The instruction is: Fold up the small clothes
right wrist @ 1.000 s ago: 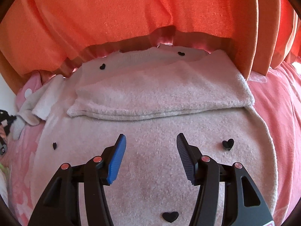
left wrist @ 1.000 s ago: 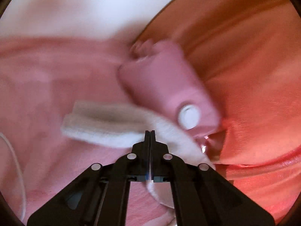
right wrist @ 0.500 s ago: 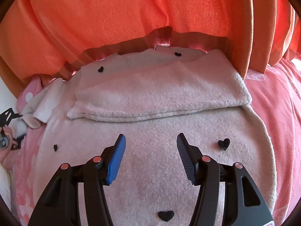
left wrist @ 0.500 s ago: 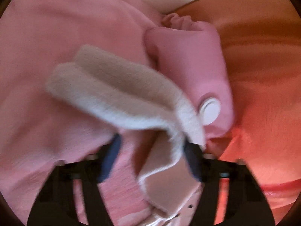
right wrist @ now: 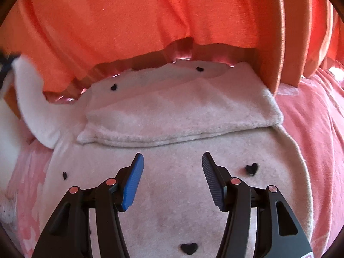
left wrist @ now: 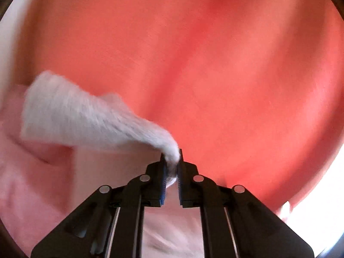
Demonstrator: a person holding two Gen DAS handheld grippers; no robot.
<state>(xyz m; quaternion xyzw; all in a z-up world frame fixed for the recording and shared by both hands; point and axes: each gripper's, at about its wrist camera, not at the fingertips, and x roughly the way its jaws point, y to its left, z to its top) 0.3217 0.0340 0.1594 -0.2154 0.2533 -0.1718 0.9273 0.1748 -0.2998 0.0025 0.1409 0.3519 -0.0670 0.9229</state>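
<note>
A small fuzzy white sweater [right wrist: 176, 193] with black hearts lies flat on a pink bedsheet [right wrist: 311, 133]. One sleeve [right wrist: 182, 118] is folded across its chest. My right gripper [right wrist: 172, 180] hovers open and empty just above the sweater's middle. My left gripper [left wrist: 171, 163] is shut on the other sleeve [left wrist: 86, 120] and holds it lifted, the cuff trailing off to the left; the view is blurred. That raised sleeve also shows at the left edge of the right wrist view [right wrist: 36, 107].
An orange curtain [right wrist: 150, 25] hangs close behind the sweater, its hem touching the collar; it fills the left wrist view [left wrist: 215, 64]. Pink bedsheet [left wrist: 32, 182] lies below the lifted sleeve.
My left gripper opened around the sleeve, then shut on it and lifted it off the bed toward the curtain. The pink rolled item has left its view. The right gripper stayed put.
</note>
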